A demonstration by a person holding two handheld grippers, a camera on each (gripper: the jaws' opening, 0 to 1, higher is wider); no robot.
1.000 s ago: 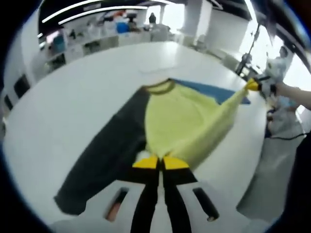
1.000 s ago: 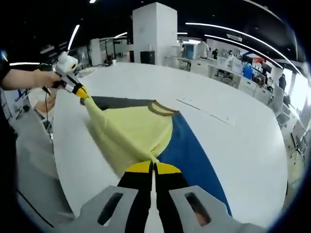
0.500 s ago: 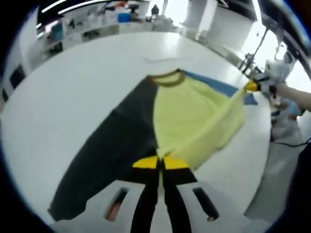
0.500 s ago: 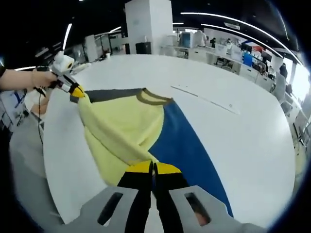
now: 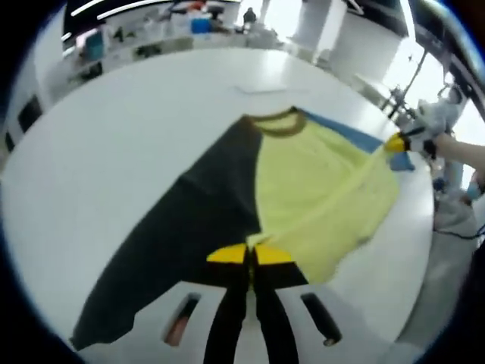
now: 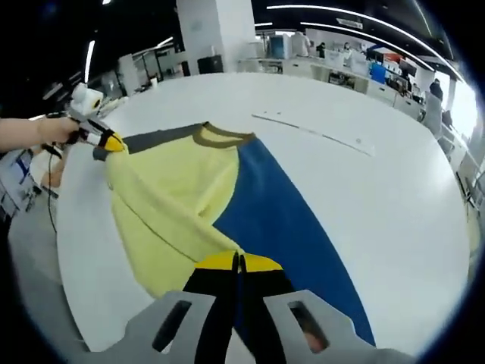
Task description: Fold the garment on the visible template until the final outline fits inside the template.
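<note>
Left gripper view: the left gripper (image 5: pixel 251 254), with yellow-tipped jaws closed together, pinches the near edge of a yellow garment (image 5: pixel 322 193) that lies spread on a white table (image 5: pixel 114 144). The garment's brown collar (image 5: pixel 276 123) points away from the camera, so its long axis runs from the jaws toward the far side of the table. Left of the yellow cloth lies a long dark grey panel (image 5: pixel 178 243), and a blue panel (image 5: pixel 352 138) peeks out on the right beyond the collar. A fold of yellow cloth stretches up to the right gripper (image 5: pixel 396 142), held by a person's hand (image 5: pixel 455 148) at the right edge.

Right gripper view: the right gripper (image 6: pixel 238 262) has its jaws clamped on a corner of the garment (image 6: pixel 170 201). The collar (image 6: pixel 221 136) points away again. A long blue panel (image 6: pixel 292 227) runs from the collar toward the camera on the right side. At the far left, the left gripper (image 6: pixel 111 142), in a hand (image 6: pixel 53 130), grips the other yellow corner beside the grey strip (image 6: pixel 155 139).
</note>
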